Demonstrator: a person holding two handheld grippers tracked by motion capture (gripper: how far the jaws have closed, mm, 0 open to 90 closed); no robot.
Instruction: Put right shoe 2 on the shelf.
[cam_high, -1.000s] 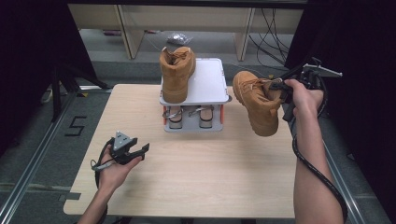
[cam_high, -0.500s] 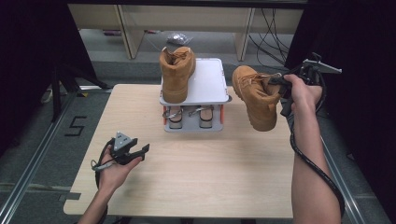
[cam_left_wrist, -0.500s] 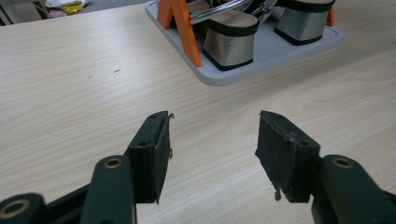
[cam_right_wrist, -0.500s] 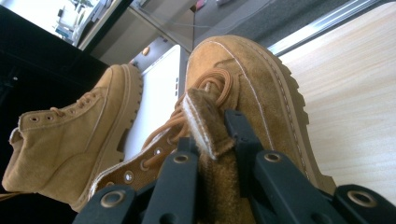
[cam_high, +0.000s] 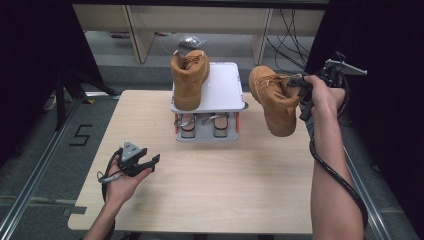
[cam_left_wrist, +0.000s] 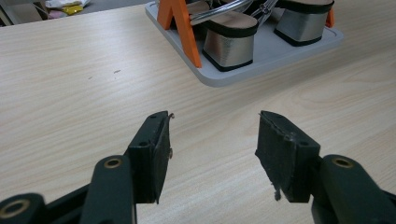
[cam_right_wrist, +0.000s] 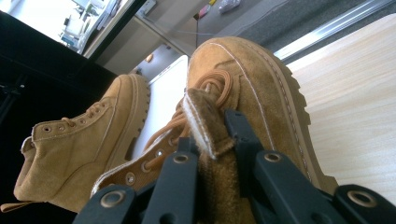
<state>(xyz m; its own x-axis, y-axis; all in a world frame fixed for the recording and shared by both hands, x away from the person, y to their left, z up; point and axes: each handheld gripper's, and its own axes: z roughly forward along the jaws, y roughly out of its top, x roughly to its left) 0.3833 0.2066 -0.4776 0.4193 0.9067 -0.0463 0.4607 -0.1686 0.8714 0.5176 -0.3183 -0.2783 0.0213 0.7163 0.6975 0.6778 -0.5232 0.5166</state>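
Your right gripper (cam_high: 299, 86) pinches the collar of the tan boot (cam_high: 274, 102), holding it in the air at right of centre in the high view, just beside the grey shoe rack's (cam_high: 227, 85) right edge. The other boot (cam_high: 188, 77) stands on the rack's left half. Your left gripper (cam_high: 147, 162), jaws wide and empty, rests on the bare wooden table (cam_high: 220, 185) at lower left.

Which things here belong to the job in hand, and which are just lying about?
Job in hand:
- tan boot in the air, its collar clamped in the right gripper
- matching boot on the rack's top shelf
- shoe rack

Lying about:
- pair of silver-heeled sandals on the lower shelf
- left gripper, jaws open, idle above the table
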